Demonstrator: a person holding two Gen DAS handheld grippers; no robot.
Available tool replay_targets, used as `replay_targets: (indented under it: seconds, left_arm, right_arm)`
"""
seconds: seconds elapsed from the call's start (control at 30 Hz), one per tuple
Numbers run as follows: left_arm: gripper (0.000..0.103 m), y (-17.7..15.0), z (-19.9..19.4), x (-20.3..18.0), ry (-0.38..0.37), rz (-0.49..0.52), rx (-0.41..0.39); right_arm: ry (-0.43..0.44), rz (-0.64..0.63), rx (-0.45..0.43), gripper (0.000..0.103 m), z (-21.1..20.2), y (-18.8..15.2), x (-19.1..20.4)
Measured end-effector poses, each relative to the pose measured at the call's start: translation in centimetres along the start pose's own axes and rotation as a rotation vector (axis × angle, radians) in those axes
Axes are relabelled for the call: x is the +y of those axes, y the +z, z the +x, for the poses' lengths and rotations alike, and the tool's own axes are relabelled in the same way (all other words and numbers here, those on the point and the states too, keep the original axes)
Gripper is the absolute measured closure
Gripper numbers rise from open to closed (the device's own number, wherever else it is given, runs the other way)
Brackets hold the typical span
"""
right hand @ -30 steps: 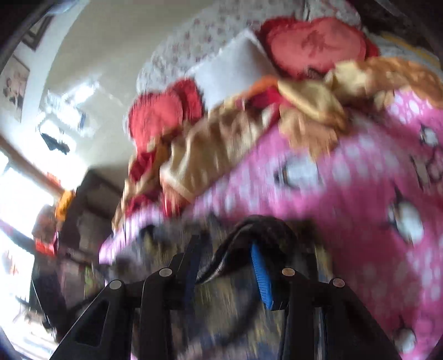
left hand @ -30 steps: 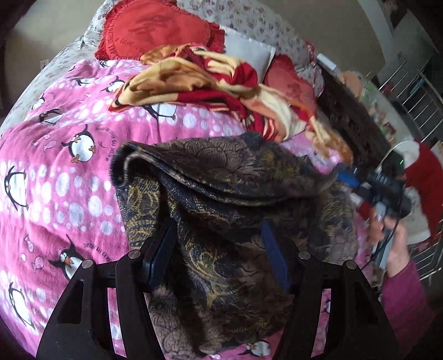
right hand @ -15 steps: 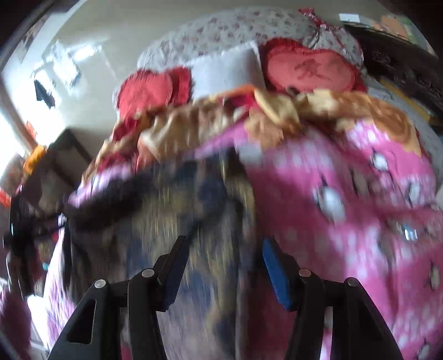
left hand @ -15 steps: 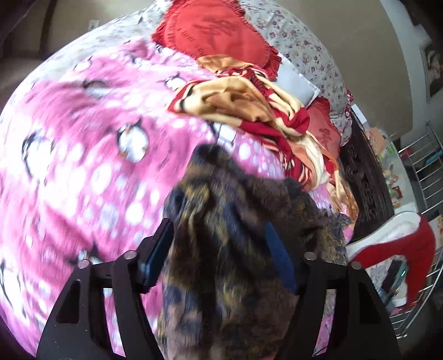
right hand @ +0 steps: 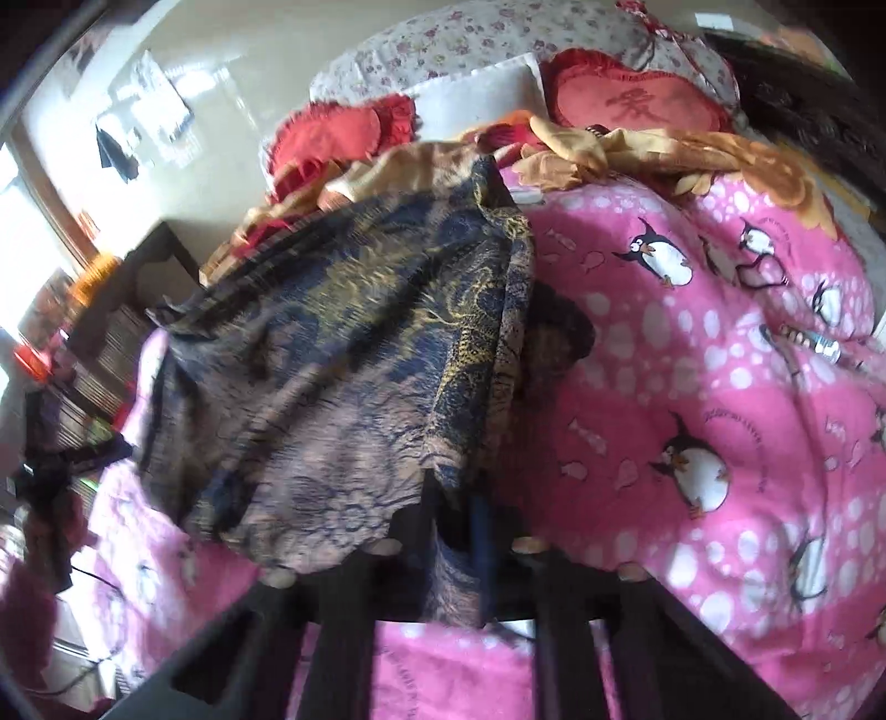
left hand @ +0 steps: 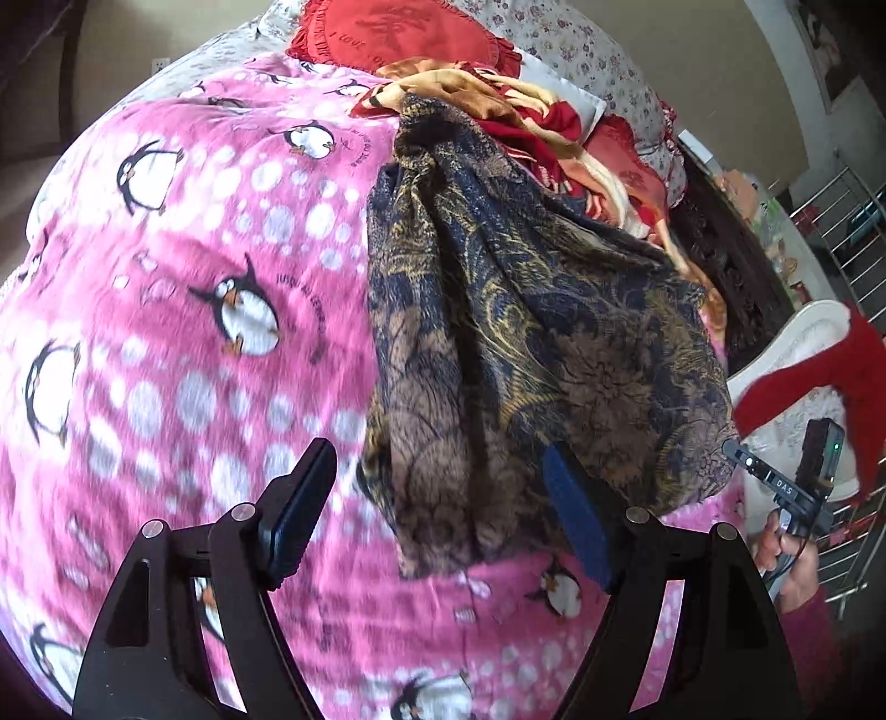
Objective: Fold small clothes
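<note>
A dark navy and gold patterned garment [left hand: 531, 332] lies bunched on the pink penguin blanket [left hand: 166, 343]. My left gripper [left hand: 437, 515] is open above the garment's near edge, with nothing between its fingers. In the right wrist view the same garment [right hand: 343, 354] is lifted and stretched. My right gripper [right hand: 459, 531] is shut on its near edge, with cloth draped over the fingertips. The right gripper's body shows at the far right of the left wrist view [left hand: 786, 487].
Red heart cushions [left hand: 410, 33] and a red and tan crumpled cloth [left hand: 531, 116] lie at the head of the bed. A dark carved bed frame [left hand: 736, 260] and a metal rack [left hand: 853, 221] stand to the right. A small object [right hand: 814, 343] lies on the blanket.
My right gripper has closed on the garment's edge and lifted it. My left gripper has pulled back, open, and the garment has been drawn longer across the blanket.
</note>
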State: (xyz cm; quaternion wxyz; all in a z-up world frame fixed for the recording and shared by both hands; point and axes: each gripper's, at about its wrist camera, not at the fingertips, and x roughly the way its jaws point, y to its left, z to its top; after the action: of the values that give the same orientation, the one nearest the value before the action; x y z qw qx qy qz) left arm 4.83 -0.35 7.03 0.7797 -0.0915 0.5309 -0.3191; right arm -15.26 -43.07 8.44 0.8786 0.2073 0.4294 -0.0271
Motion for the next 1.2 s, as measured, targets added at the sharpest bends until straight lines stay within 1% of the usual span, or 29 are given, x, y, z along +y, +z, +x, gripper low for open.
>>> replay_targets:
  seconds: [0.07,0.1,0.17,0.2,0.27,0.3,0.37,0.4,0.47,0.5,0.53,0.57,0.6,0.63,0.67,0.7,0.77,0.83,0.9,0.97,1.0,1.07,1.1,1.13,1.17,1.2]
  left_arm:
    - [0.025,-0.6,-0.6,-0.1,-0.023,0.015,-0.005]
    - [0.025,-1.1,-0.9,-0.1,-0.022,0.030,-0.010]
    - [0.025,-1.4,-0.6,-0.3,-0.003,0.058,-0.002]
    - [0.025,-1.5,-0.1,-0.4,0.005,0.068,0.008]
    - [0.025,-1.5,1.1,-0.4,0.010,0.066,0.016]
    - [0.025,-1.6,1.5,-0.4,0.009,0.063,0.021]
    - [0.026,-1.5,2.6,-0.4,0.023,0.065,0.028]
    - [0.027,-1.5,3.1,-0.4,0.016,0.070,0.041]
    - [0.040,-1.7,4.1,-0.5,-0.012,0.076,0.087]
    - [0.054,-1.8,4.5,-0.5,-0.019,0.083,0.109]
    - [0.066,-2.0,4.6,-0.5,-0.012,0.091,0.113]
    - [0.072,-2.1,4.5,-0.4,0.001,0.099,0.107]
    - [0.080,-2.2,4.5,-0.2,0.004,0.097,0.106]
    - [0.086,-2.1,4.3,0.0,-0.006,0.087,0.107]
    - [0.089,-2.1,4.0,0.1,-0.013,0.080,0.105]
    - [0.091,-2.1,3.5,0.2,-0.018,0.082,0.100]
    - [0.092,-2.3,2.2,0.0,-0.024,0.115,0.089]
    - [0.094,-2.8,1.5,-0.1,-0.018,0.144,0.087]
    - [0.094,-3.1,1.6,0.1,-0.024,0.145,0.099]
    - [0.094,-3.2,2.4,0.8,-0.006,0.130,0.117]
    - [0.094,-3.1,2.7,1.1,-0.002,0.112,0.123]
    - [0.092,-2.7,2.7,1.2,-0.011,0.079,0.122]
    - [0.090,-2.6,2.2,1.1,-0.005,0.083,0.112]
    - [0.083,-2.4,1.7,1.0,0.019,0.097,0.096]
    - [0.079,-2.2,1.2,0.7,0.039,0.116,0.077]
    - [0.073,-1.9,0.7,0.4,0.054,0.132,0.054]
  right_arm:
    - [0.045,0.005,-0.014,0.098,-1.6,-0.7,0.2]
    - [0.066,0.007,-0.015,0.098,-2.5,-1.3,0.3]
    - [0.054,0.004,0.002,0.098,-3.1,-2.6,0.2]
    - [0.029,0.010,0.022,0.098,-2.8,-3.4,-0.3]
    - [0.013,0.069,0.065,0.098,-1.6,-4.4,-1.8]
    - [0.021,0.103,0.084,0.098,-0.9,-4.9,-2.4]
    - [0.020,0.112,0.080,0.098,-0.6,-4.8,-2.5]
    - [0.020,0.115,0.066,0.098,-0.8,-4.6,-2.4]
    - [0.029,0.131,0.047,0.097,-1.2,-4.1,-2.4]
    - [0.027,0.131,0.048,0.090,-1.2,-3.9,-2.4]
    - [0.009,0.131,0.045,0.074,-1.2,-3.8,-2.4]
    - [0.000,0.133,0.041,0.069,-1.1,-3.8,-2.6]
    - [0.008,0.144,0.031,0.069,-0.9,-3.7,-2.7]
    - [0.029,0.147,0.032,0.073,-0.7,-3.7,-2.7]
    - [0.028,0.144,0.032,0.082,-0.6,-3.7,-2.6]
    - [0.020,0.129,0.021,0.098,-0.8,-3.6,-2.2]
    - [0.026,0.123,-0.004,0.098,-1.6,-3.6,-2.0]
    - [0.028,0.118,0.002,0.098,-2.3,-3.8,-1.9]
    - [-0.011,0.112,0.024,0.098,-2.1,-4.5,-2.1]
    - [-0.035,0.122,0.067,0.098,-1.0,-5.0,-2.7]
    - [-0.060,0.119,0.078,0.098,-0.5,-5.0,-2.7]
    - [-0.099,0.113,0.029,0.092,-1.3,-3.7,-1.9]
    - [-0.111,0.098,-0.015,0.083,-2.1,-2.8,-1.2]
    - [-0.105,0.080,-0.052,0.072,-2.8,-2.1,-0.5]
    - [-0.084,0.051,-0.099,0.068,-3.4,-1.1,0.6]
    - [-0.051,0.009,-0.138,0.062,-3.8,0.2,2.2]
